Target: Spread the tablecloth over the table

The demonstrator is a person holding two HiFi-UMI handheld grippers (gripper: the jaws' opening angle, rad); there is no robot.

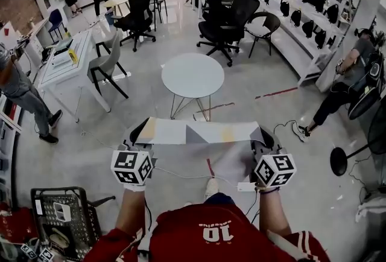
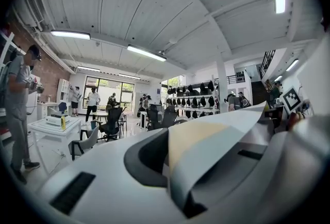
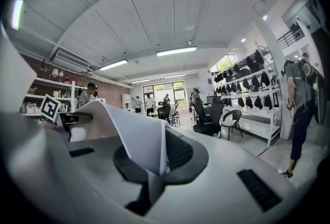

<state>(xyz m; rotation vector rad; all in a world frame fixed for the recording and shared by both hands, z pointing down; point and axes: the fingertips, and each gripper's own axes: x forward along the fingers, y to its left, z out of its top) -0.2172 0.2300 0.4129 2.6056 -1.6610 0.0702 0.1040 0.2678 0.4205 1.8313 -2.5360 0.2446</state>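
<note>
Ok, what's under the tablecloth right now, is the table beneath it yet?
Not yet. The tablecloth, pinched by the left gripper and right gripper, hangs over floor; the round table stands beyond it, uncovered. What lies directly beneath the cloth is hidden.

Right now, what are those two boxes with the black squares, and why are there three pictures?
A person holds a grabbing tool in each hand: the left gripper and the right gripper. The patterned boxes are part of them. The head view comes from a camera on the person's head, looking down. The two gripper views come from cameras riding on the tools. Both pairs of fingers are pinched shut on a tablecloth, stretched between them. The round table ahead is bare.
</note>
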